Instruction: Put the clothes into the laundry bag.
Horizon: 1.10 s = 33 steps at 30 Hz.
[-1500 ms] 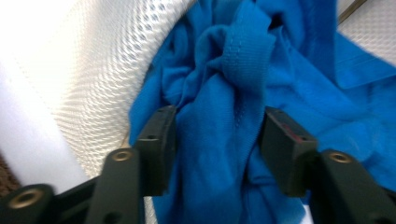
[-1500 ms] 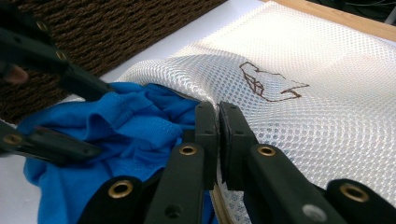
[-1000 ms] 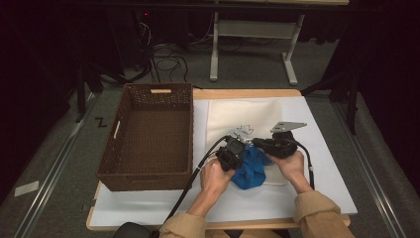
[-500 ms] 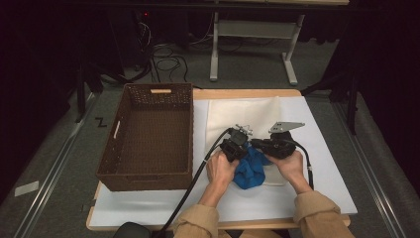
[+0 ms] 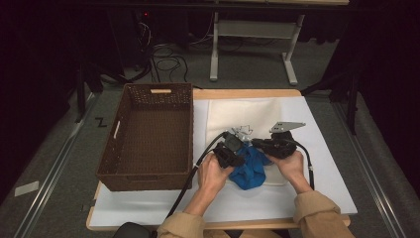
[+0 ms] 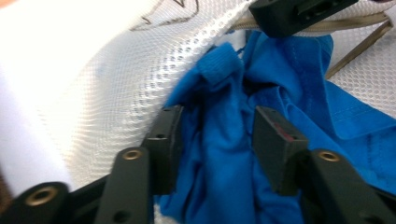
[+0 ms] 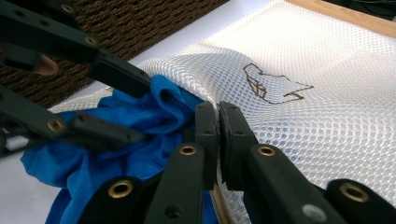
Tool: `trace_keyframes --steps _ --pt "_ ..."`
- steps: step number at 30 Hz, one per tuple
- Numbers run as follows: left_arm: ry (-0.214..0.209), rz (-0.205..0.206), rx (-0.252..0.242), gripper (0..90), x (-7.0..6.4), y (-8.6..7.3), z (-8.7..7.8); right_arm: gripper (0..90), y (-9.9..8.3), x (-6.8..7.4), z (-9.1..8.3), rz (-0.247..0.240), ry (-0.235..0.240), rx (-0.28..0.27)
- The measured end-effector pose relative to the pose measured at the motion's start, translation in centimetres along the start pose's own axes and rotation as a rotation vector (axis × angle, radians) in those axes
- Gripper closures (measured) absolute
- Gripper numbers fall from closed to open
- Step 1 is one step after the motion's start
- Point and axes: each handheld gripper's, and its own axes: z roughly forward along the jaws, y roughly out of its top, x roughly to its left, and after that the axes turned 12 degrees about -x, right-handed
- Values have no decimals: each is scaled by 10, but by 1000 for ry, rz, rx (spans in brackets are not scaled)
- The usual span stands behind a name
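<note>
**2 grippers working a blue cloth at a mesh bag**

The blue cloth (image 6: 219, 154) is lying at the white mesh bag's (image 7: 299, 93) opening, right of the wicker basket (image 5: 148, 134). The left gripper (image 6: 217, 140) is straddling the cloth, jaws apart. The right gripper (image 7: 218, 140) is pinching the bag's edge.

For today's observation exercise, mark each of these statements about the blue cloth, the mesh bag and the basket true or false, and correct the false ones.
1. The blue cloth lies inside the wicker basket. False: it lies on the table, partly in the mouth of the white mesh bag; the wicker basket stands apart on the left.
2. The right gripper is shut on the mesh bag's edge. True.
3. The left gripper is clamped tight with its jaws touching. False: its jaws stand apart around a fold of blue cloth.
4. The mesh bag bears a dark line drawing. True.
5. The wicker basket holds folded clothes. False: nothing shows inside it.
</note>
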Motion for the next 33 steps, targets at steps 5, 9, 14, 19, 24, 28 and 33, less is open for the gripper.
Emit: trace_keyframes --steps 5,9,14,19,24,28,33 --pt "-19 -60 39 661 9 2 14 878 0 0 0 3 1 -4" --pt "-47 -98 90 795 11 1 34 879 0 1 0 1 0 -1" --pt "-40 -76 49 848 2 14 35 879 3 2 -2 -11 9 -20" --pt "22 -90 46 841 4 15 48 879 4 6 -1 -19 12 -17" --pt "16 -89 40 723 7 10 47 878 1 4 4 -18 10 11" --pt "-7 -58 32 589 1 12 29 878 1 3 2 -20 6 4" --pt "-21 -19 45 488 -4 9 7 878 1 3 2 -21 4 5"
